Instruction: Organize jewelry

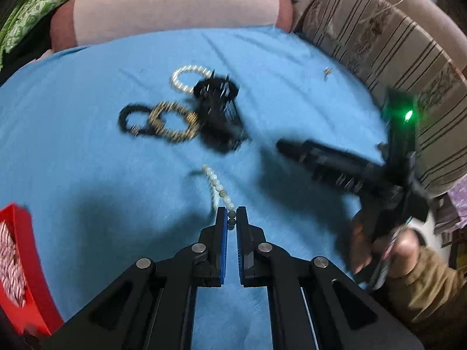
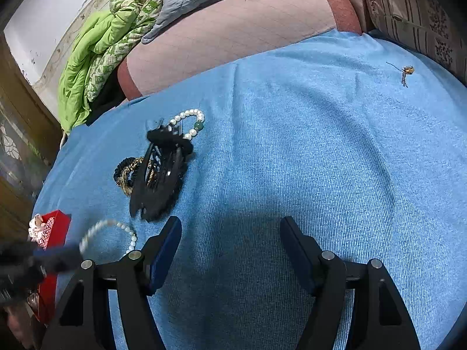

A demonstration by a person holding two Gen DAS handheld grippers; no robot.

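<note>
1. The left wrist view is the only one that shows the grip up close: the left claw (image 1: 232,217) is pinched shut on the dark end beads of a pearl bracelet (image 1: 217,186), and the rest of the strand trails away from the tips over the blue cloth (image 1: 87,151).
2. It also catches the right claw (image 1: 284,145) off to the right, pretty blurry, with the person's hand (image 1: 385,250) around its handle.
3. The right wrist view gives the sharper look at the pile: a black hair clip (image 2: 159,180) lies over a black-and-gold hair tie (image 2: 128,172), with a second pearl bracelet (image 2: 189,125) touching the clip's far end.
4. Only that view shows a small amber earring (image 2: 406,73) clearly, well apart from everything else, on the far right of the cloth.
5. The right claw (image 2: 230,250) is spread wide open with nothing between its fingers, just bare cloth.
6. A red box (image 2: 55,227) sits at the cloth's left edge, near the held bracelet (image 2: 116,230).
</note>
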